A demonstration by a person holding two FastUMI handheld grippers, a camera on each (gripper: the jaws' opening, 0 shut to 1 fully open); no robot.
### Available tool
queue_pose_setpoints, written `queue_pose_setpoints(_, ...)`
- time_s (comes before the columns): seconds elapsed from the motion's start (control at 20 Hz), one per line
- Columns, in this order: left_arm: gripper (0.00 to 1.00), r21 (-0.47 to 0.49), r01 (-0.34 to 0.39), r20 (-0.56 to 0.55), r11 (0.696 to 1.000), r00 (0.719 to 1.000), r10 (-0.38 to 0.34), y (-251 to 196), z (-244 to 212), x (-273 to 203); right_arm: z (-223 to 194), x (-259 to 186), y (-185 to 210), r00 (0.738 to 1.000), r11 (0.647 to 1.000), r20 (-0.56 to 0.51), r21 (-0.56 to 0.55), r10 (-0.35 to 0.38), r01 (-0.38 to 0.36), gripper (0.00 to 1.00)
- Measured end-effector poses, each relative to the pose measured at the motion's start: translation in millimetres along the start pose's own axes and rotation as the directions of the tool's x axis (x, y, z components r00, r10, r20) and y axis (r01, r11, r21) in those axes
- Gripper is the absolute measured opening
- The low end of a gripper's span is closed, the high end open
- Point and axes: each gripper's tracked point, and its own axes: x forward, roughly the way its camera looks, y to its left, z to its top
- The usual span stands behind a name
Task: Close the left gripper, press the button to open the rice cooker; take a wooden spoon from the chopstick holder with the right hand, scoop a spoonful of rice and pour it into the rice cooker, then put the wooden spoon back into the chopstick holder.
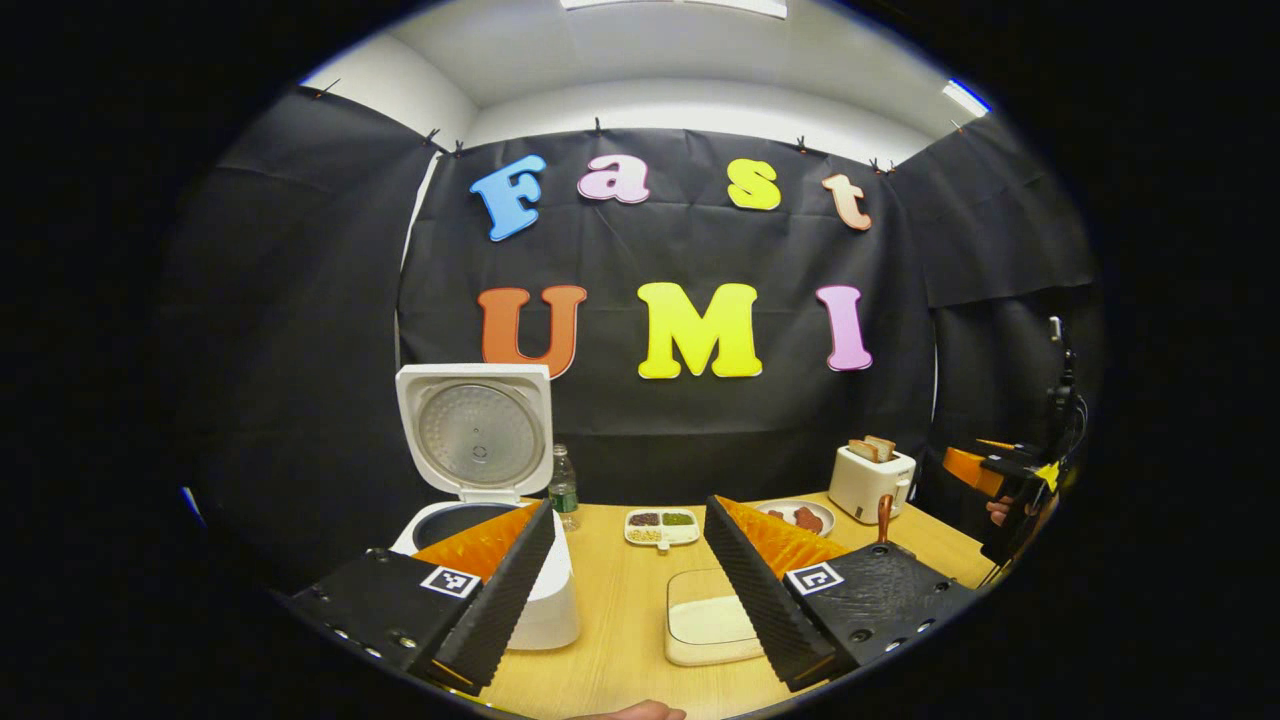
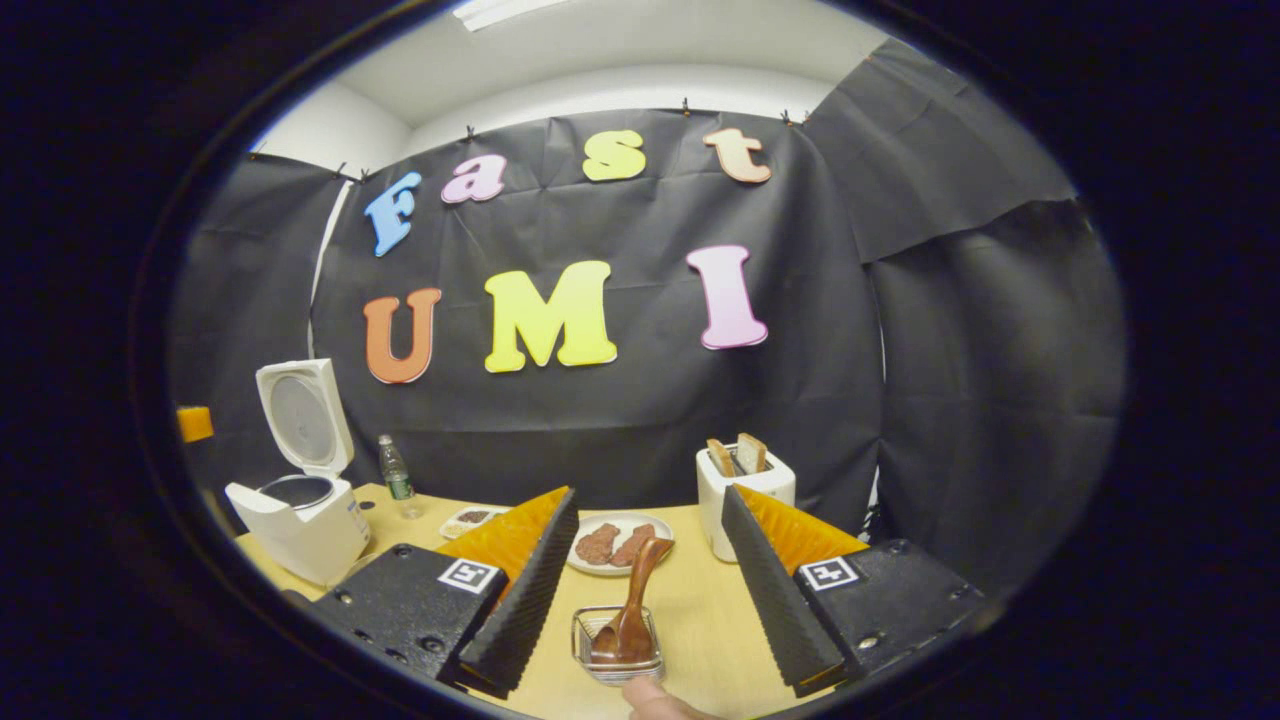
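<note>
The white rice cooker (image 1: 530, 610) stands at the table's left with its lid (image 1: 475, 435) raised and the inner pot showing. My left gripper (image 1: 628, 508) hovers open just right of it, nothing between its fingers. A shallow cream container of rice (image 1: 705, 620) lies below and between those fingers. In the right gripper view the wooden spoon (image 2: 630, 610) stands bowl-down in the wire chopstick holder (image 2: 590, 640), handle leaning up to the right. My right gripper (image 2: 648, 497) is open above and behind the holder, not touching the spoon. The cooker (image 2: 300, 525) is far to its left.
A toaster (image 2: 745, 490) with bread slices stands at the back right, and a plate of meat (image 2: 615, 545) lies in front of it. A small water bottle (image 2: 397, 475) and a divided dish of grains (image 1: 662, 527) sit near the back wall. The other gripper (image 1: 1010, 475) is at the far right.
</note>
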Motion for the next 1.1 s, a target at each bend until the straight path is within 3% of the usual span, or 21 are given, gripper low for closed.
queue_pose_setpoints(0.1, 0.95, -0.002, -0.021, 0.010, 1.000, 1.000, 0.021, 19.3, 11.7, 7.9, 7.9, -11.2, 3.5, 1.000, 1.000, 0.021, -0.010, 0.005, -0.005, 0.95)
queue_pose_setpoints(0.15, 0.96, -0.004, -0.030, 0.020, 1.000, 0.999, 0.030, 29.9, 19.8, 11.8, 9.2, -15.7, 5.9, 1.000, 1.000, 0.025, -0.015, 0.007, -0.007, 0.89)
queue_pose_setpoints(0.2, 0.95, -0.006, -0.033, 0.030, 0.999, 0.999, 0.033, 38.7, 28.2, 14.8, 11.4, -20.0, 7.4, 0.999, 1.000, 0.030, -0.016, 0.011, -0.010, 0.95)
queue_pose_setpoints(0.3, 0.95, -0.016, -0.029, 0.033, 0.999, 0.999, 0.029, 50.9, 41.2, 21.8, 13.0, -26.1, 10.3, 0.999, 1.000, 0.030, -0.015, 0.017, -0.016, 0.91)
queue_pose_setpoints(0.35, 0.95, -0.013, -0.021, 0.036, 1.000, 0.999, 0.022, 55.4, 46.5, 24.9, 12.4, -28.8, 11.2, 1.000, 1.000, 0.025, -0.017, 0.019, -0.018, 0.95)
queue_pose_setpoints(0.4, 0.95, -0.017, -0.019, 0.047, 1.000, 0.999, 0.020, 61.3, 53.0, 28.0, 12.5, -31.0, 10.7, 1.000, 1.000, 0.024, -0.012, 0.016, -0.016, 0.92)
queue_pose_setpoints(0.55, 0.96, -0.065, 0.014, 0.051, 0.998, 0.999, -0.011, 71.4, 73.1, 42.6, 8.3, -39.2, 7.9, 1.000, 1.000, 0.003, -0.025, 0.008, -0.008, 0.99)
queue_pose_setpoints(0.85, 0.94, -0.164, 0.105, 0.064, 0.981, 0.993, -0.095, 85.4, 112.5, 93.6, 4.9, -46.6, 12.3, 1.000, 0.999, -0.007, -0.040, 0.017, -0.017, 1.00)
queue_pose_setpoints(1.1, 0.94, -0.168, 0.010, 0.058, 0.986, 0.998, 0.000, 131.0, 130.5, 149.2, -2.5, -48.5, 31.1, 0.998, 0.996, -0.016, -0.057, 0.065, -0.065, 1.00)
